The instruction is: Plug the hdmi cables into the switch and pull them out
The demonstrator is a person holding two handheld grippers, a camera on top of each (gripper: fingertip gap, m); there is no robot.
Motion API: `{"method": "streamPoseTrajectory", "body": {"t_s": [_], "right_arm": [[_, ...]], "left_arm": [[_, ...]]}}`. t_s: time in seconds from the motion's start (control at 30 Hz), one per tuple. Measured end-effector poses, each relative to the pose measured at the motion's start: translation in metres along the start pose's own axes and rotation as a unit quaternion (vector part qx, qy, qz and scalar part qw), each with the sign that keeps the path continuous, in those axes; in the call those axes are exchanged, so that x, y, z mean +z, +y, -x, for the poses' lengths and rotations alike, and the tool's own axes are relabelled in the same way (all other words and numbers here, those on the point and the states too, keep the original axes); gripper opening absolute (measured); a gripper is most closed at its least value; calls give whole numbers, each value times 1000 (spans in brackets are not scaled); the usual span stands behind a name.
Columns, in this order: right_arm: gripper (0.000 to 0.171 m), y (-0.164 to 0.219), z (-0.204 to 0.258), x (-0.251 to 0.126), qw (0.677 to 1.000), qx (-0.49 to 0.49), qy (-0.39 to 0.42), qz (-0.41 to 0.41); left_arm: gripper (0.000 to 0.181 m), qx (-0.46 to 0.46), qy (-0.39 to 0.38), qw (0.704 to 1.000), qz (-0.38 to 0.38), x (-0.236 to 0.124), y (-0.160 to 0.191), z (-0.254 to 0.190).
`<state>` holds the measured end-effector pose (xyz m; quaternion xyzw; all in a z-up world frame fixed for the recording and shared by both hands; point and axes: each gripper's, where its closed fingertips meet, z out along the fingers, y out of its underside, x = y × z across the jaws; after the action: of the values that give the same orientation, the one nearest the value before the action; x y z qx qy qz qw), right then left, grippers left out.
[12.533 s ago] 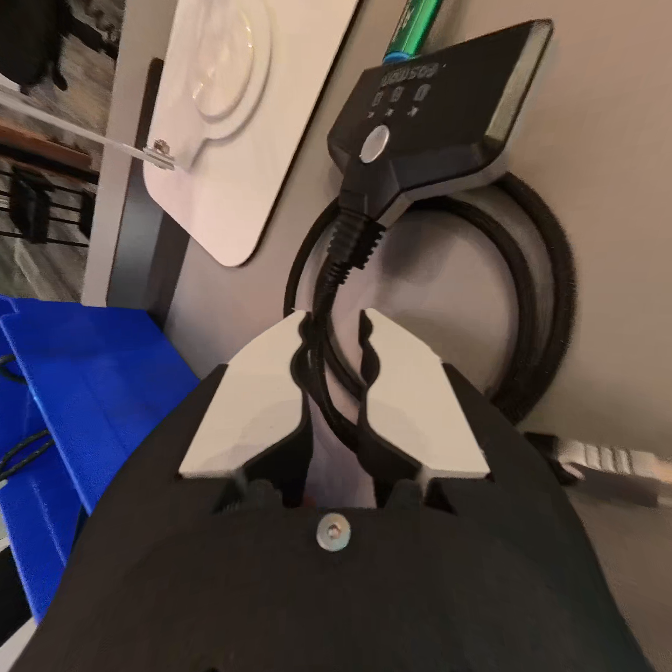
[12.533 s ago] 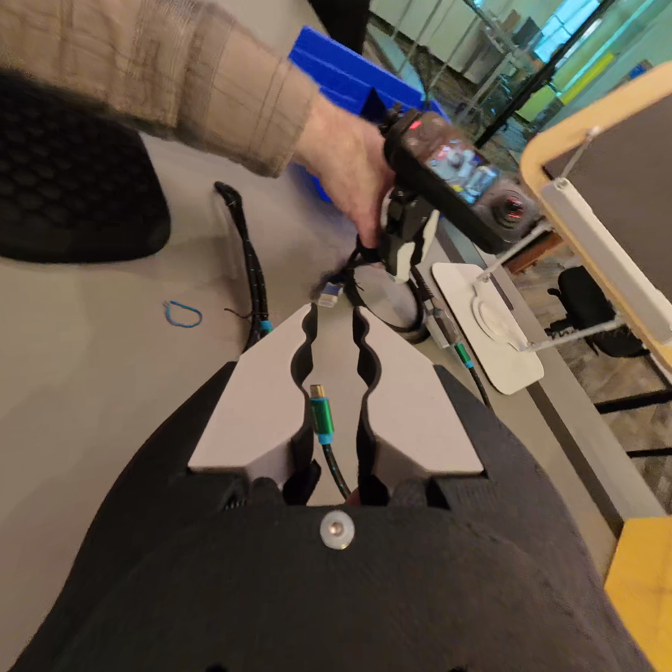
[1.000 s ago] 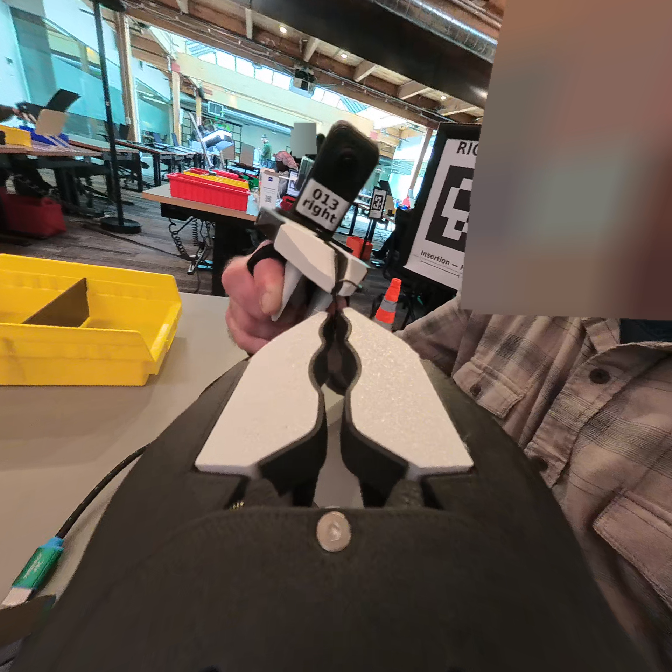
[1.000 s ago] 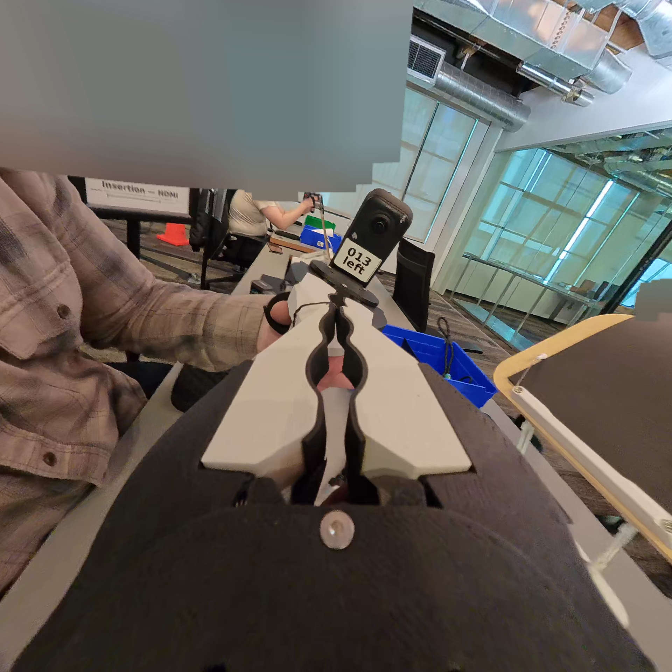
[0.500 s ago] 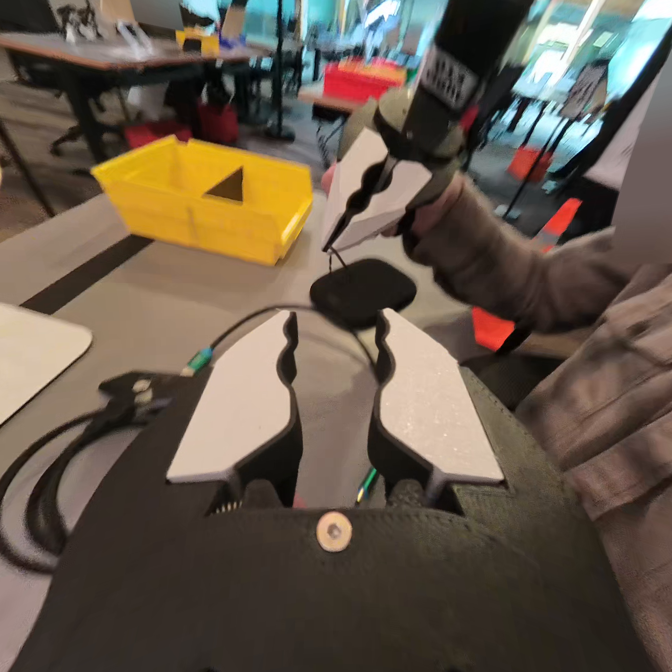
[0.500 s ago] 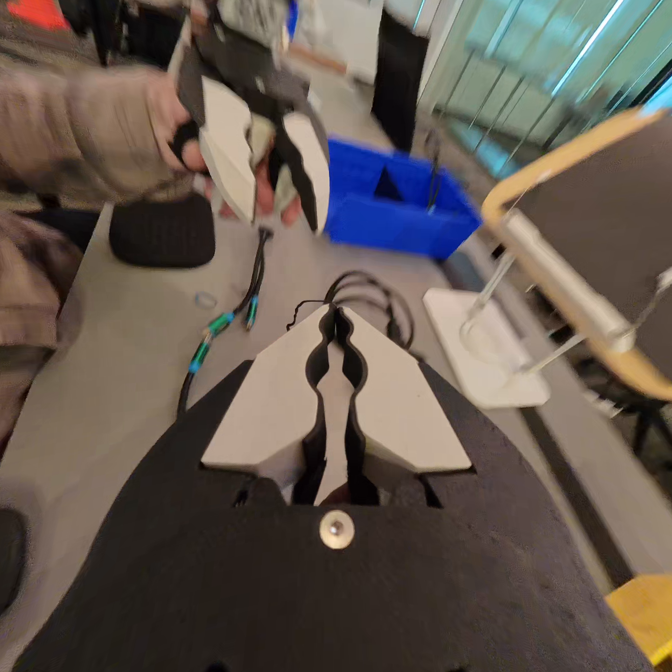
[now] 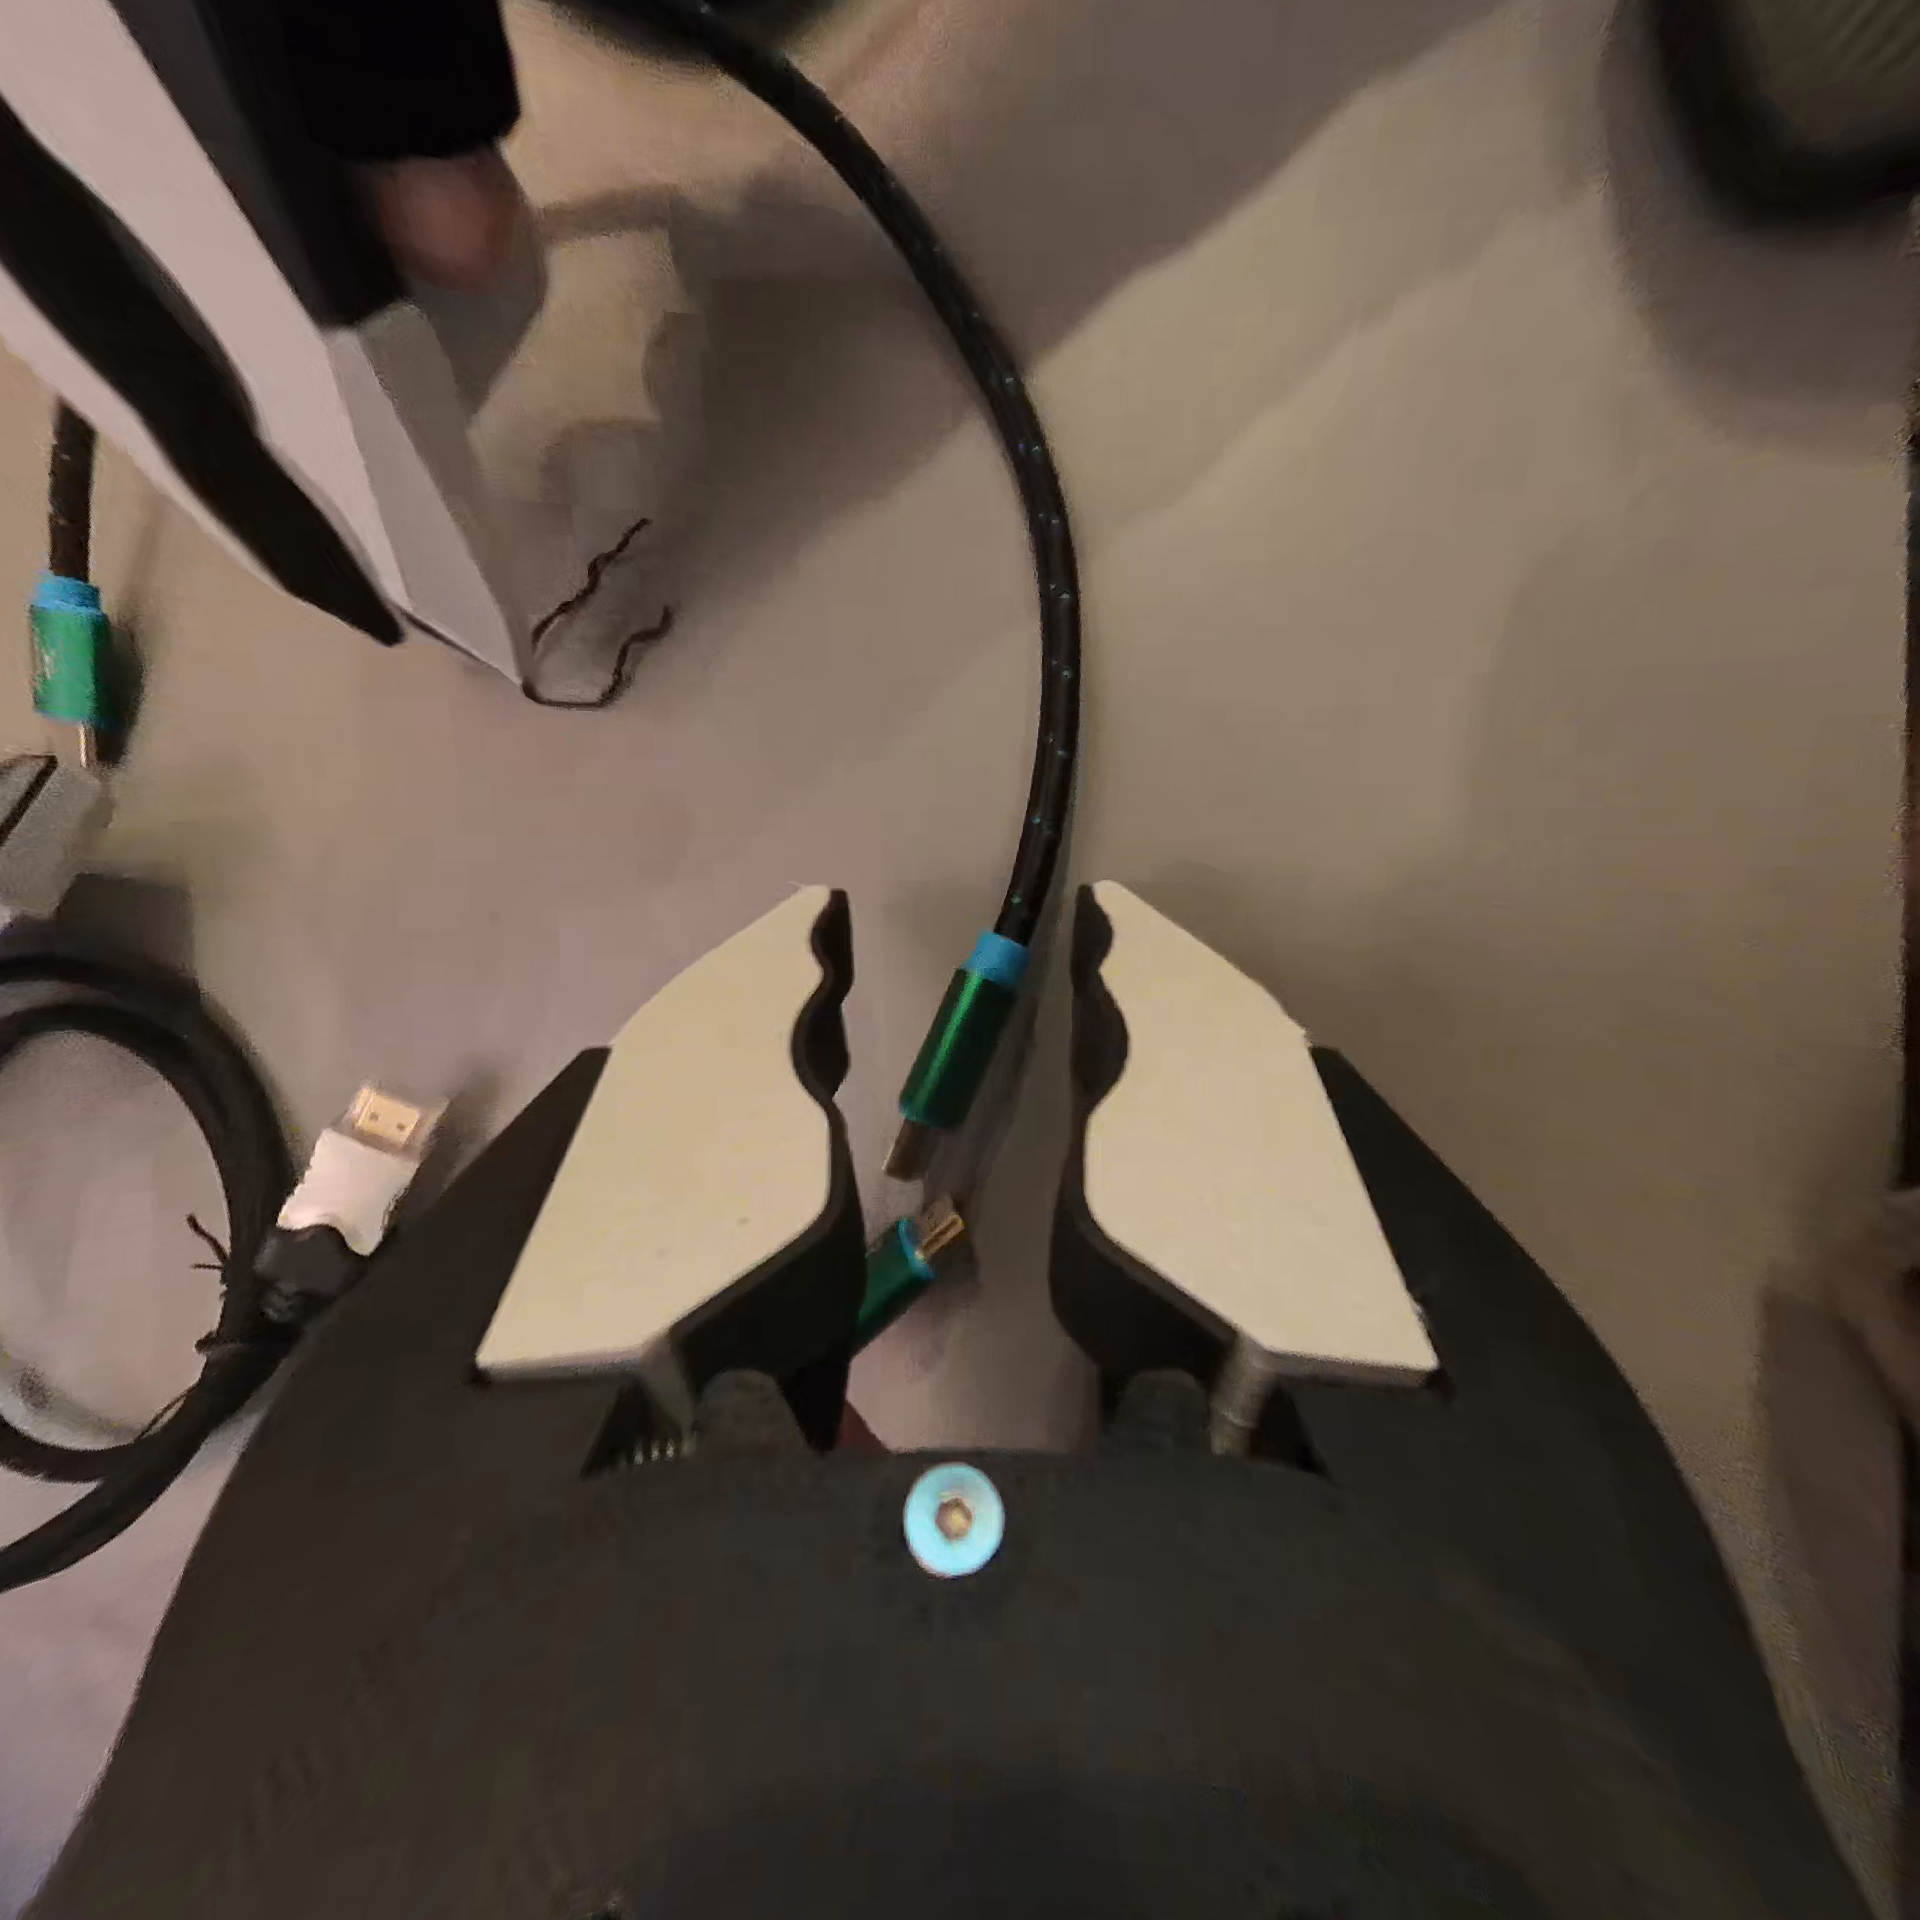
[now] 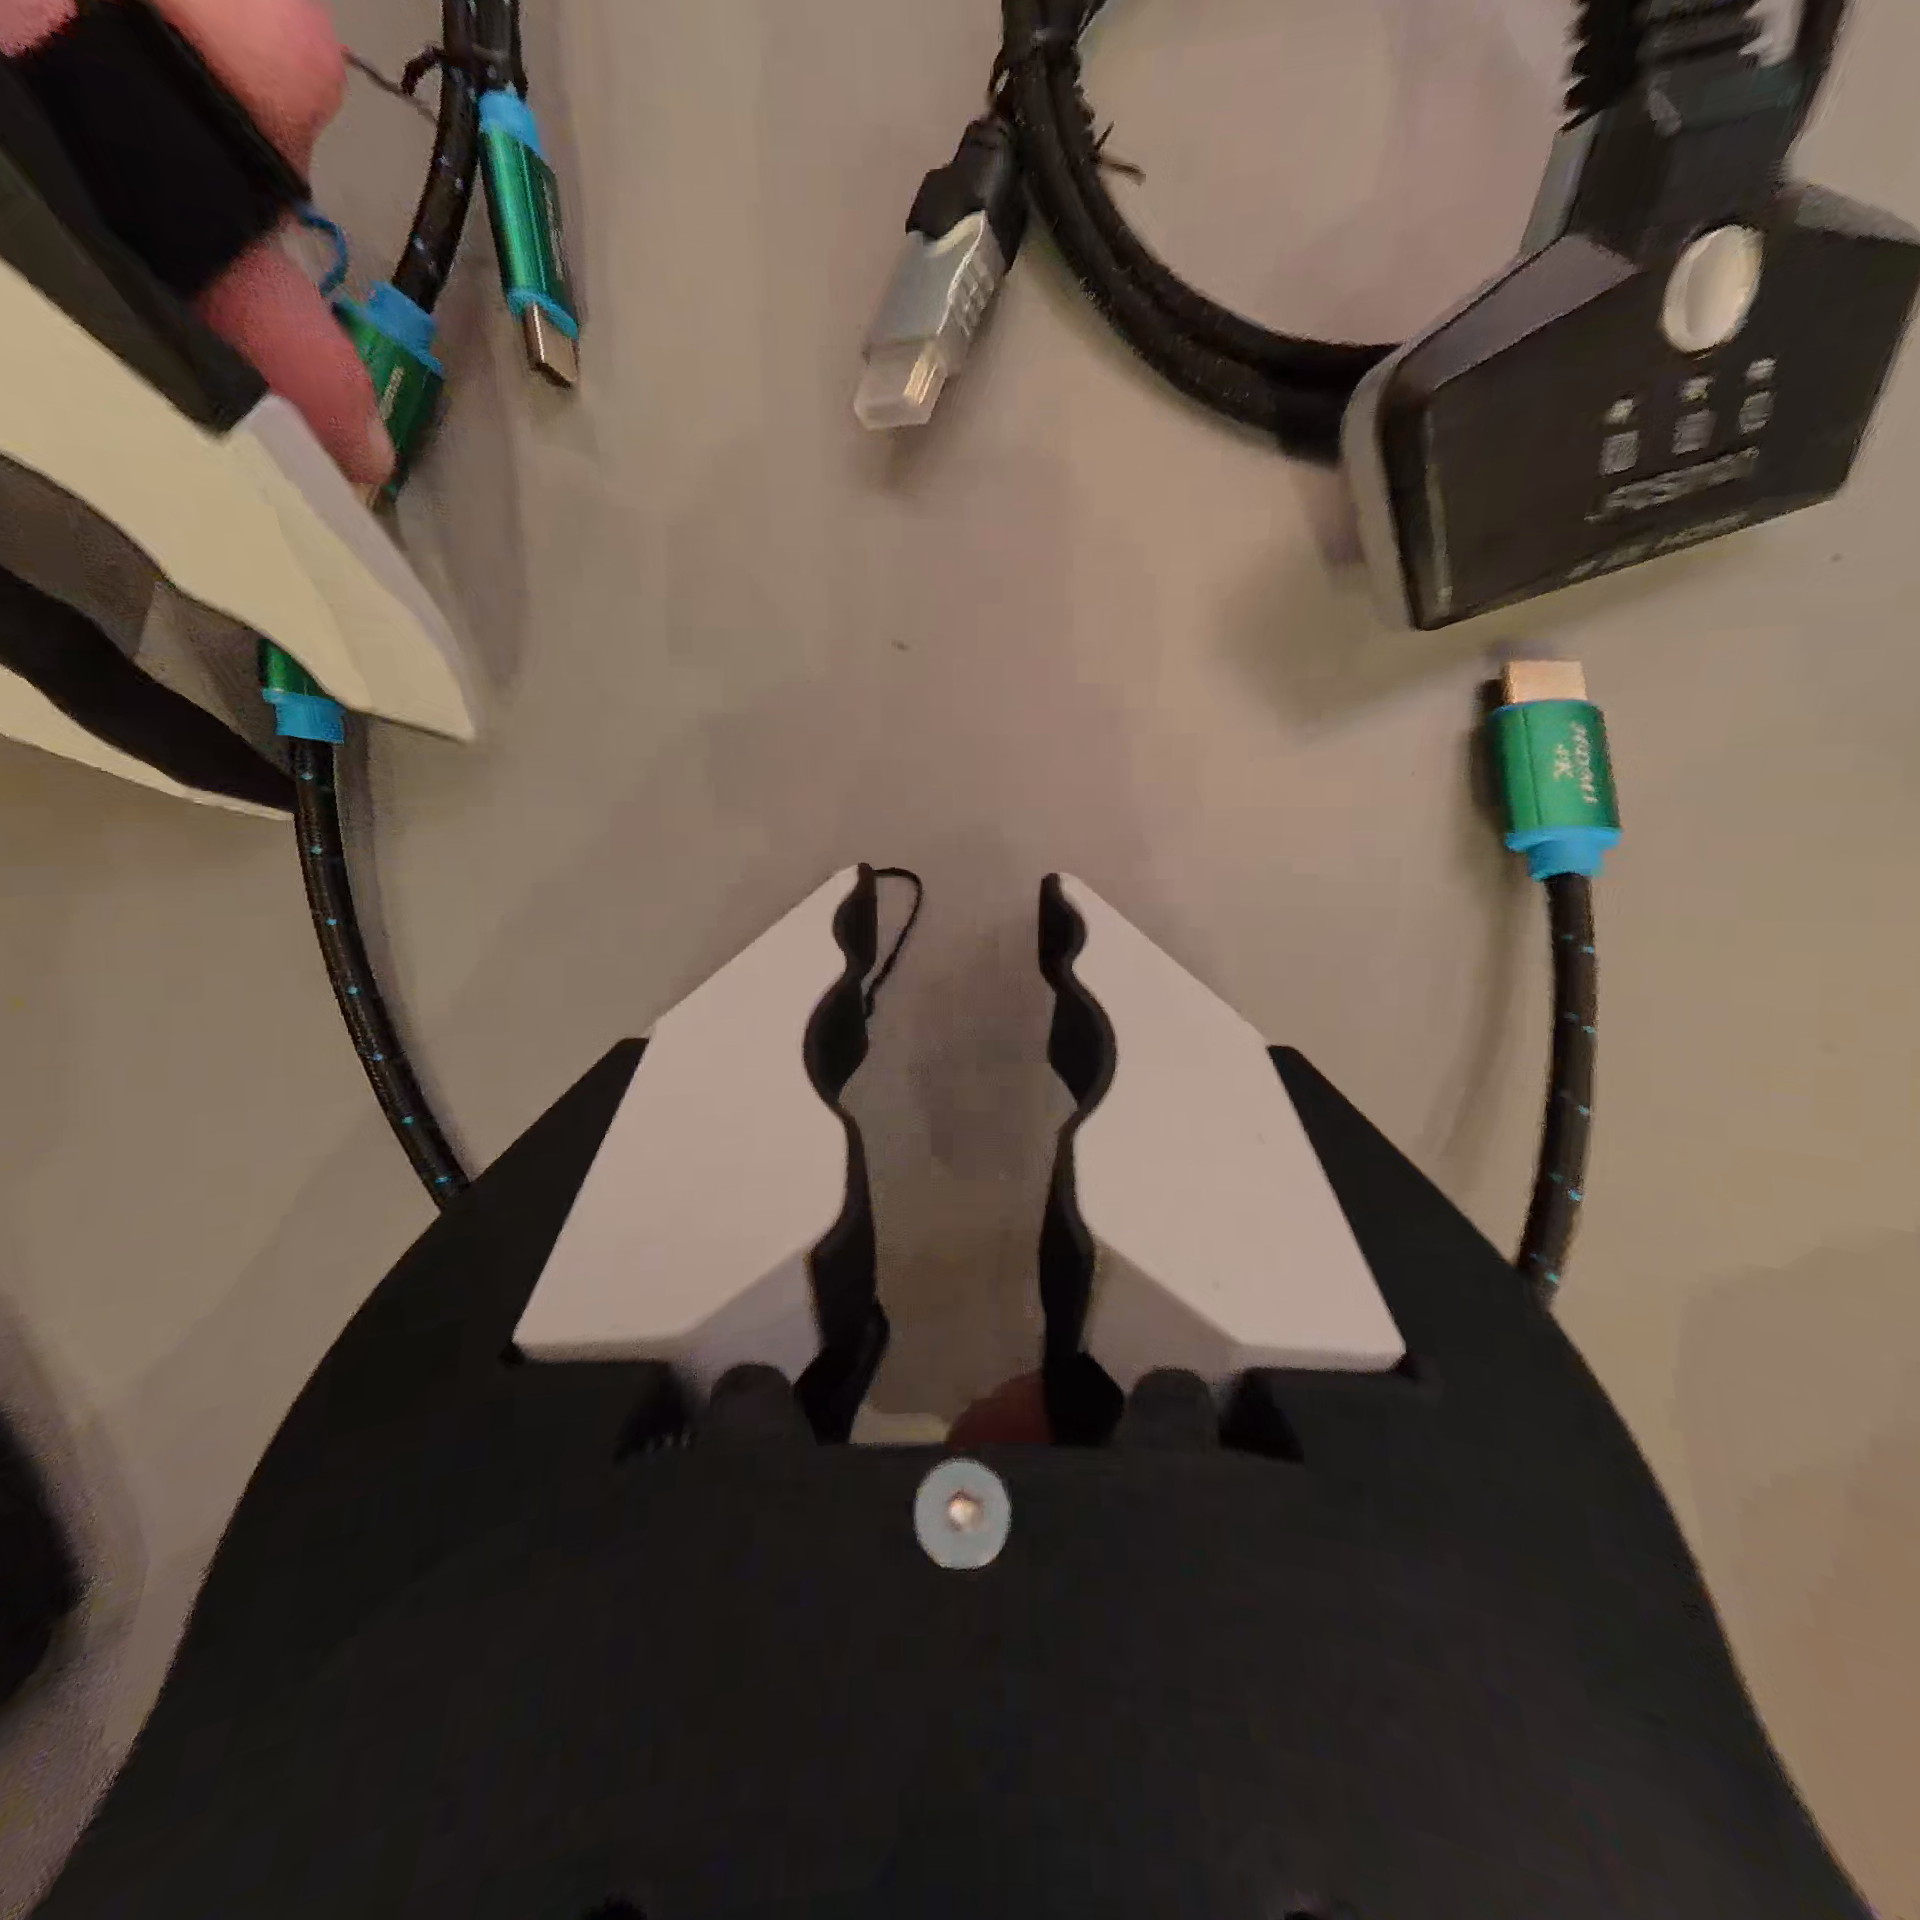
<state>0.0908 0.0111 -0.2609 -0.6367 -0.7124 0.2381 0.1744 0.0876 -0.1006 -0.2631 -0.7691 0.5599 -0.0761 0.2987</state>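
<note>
My left gripper [image 7: 961, 902] is open, pointing down at the grey table. A green HDMI plug [image 7: 951, 1049] on a black braided cable [image 7: 1044, 582] lies between its fingers, untouched. A second green plug [image 7: 902, 1265] lies just below it. My right gripper [image 8: 956, 881] is open and empty over bare table. The black HDMI switch [image 8: 1621, 416] lies at the upper right of the right wrist view, with a green plug [image 8: 1548, 779] just below it, apart from it. The left gripper [image 8: 229, 582] shows at the left of that view, over two green plugs [image 8: 390, 374].
A silver plug [image 8: 920, 312] on a coiled black cable [image 8: 1143, 281] lies beyond the right gripper, and a further green plug [image 8: 530, 229] to its left. In the left wrist view, the right gripper [image 7: 270, 416], a green plug [image 7: 64, 665] and the silver plug [image 7: 364, 1153] are at the left. My left tips are about 20 cm from the black HDMI switch [image 8: 1621, 416], my right tips only 11 cm.
Both grippers swung down from facing each other in the air to point at the table and cables. The left gripper opened first. The right gripper opened in the last half second.
</note>
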Motion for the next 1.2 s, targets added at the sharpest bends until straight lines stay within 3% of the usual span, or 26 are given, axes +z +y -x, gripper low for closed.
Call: {"method": "streamPoseTrajectory", "body": {"t_s": [0.17,0.33,0.5,0.63,0.7,0.83,1.0,1.2], "right_arm": [[38,-6,-12,-54,996,-15,72,-52],[41,33,15,-94,967,-203,157,-10],[39,76,7,-75,918,-327,189,124],[16,78,-15,-55,868,-417,236,133],[14,72,-21,-51,855,-439,252,115],[6,74,-22,-53,864,-429,243,98],[3,64,-15,-74,881,-400,243,72],[3,26,-16,-112,942,-241,225,-66]], "left_arm": [[14,26,-28,999,20,5,3,7],[13,17,-36,999,13,6,3,11],[13,19,-29,999,15,6,3,12],[12,15,-19,1000,2,2,0,9],[11,6,0,1000,-26,-2,-7,5],[10,-10,8,998,-67,-16,-17,8],[15,-30,-28,997,-66,-27,-12,30],[72,-79,-209,964,-143,-92,-27,93]]}}
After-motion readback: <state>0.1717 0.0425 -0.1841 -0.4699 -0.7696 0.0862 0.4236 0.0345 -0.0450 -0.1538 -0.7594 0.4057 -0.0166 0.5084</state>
